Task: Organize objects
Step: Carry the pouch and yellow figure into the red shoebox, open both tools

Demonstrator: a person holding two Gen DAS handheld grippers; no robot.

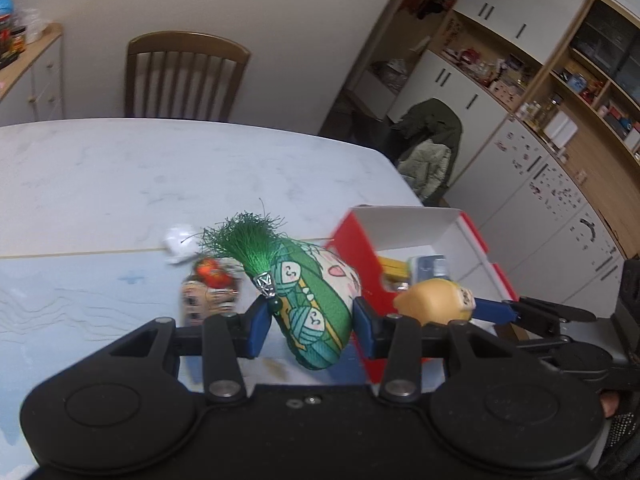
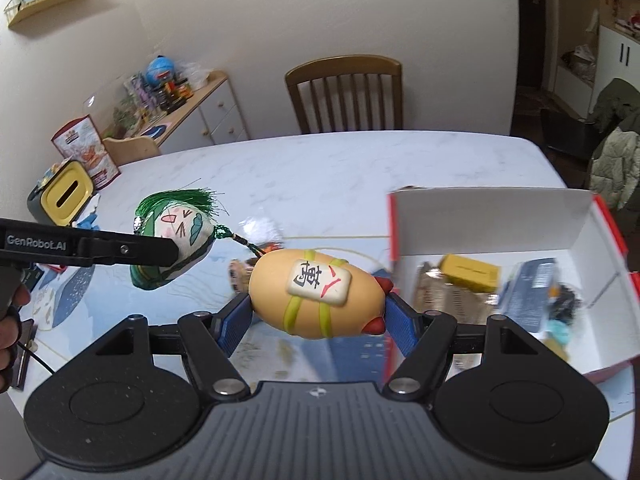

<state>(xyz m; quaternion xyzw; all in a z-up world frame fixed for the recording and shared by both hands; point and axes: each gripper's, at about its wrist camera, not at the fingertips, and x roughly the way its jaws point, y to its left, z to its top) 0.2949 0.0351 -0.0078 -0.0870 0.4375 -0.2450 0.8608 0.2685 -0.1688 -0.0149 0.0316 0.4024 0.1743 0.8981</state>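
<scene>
The green zongzi-shaped fabric sachet [image 1: 316, 304], printed with little smiling dumpling faces and topped by a green tassel [image 1: 244, 240], is pinched between the blue pads of the left gripper [image 1: 310, 326] and held above the table [image 1: 120, 184]; its long axis runs tilted, tassel up and to the left; the yellow egg-shaped toy [image 2: 318, 294] lies crosswise in the right gripper [image 2: 318, 320], clamped end to end, its long axis spanning pad to pad; it bears a mahjong-tile plaque [image 2: 320, 282] with a red-and-black Chinese character I cannot read with certainty. The open red-and-white box [image 2: 492, 216], already holding a yellow packet [image 2: 472, 272] and other blurred items, sits to the right of both loads; the right gripper looks nearer to it, so the toy likely goes in first. Read from the right wrist, the left tool's arm says "GenRobot.AI". A small figurine [image 1: 204, 300] and a white crumpled object [image 1: 178, 242] lie on the table beyond.
</scene>
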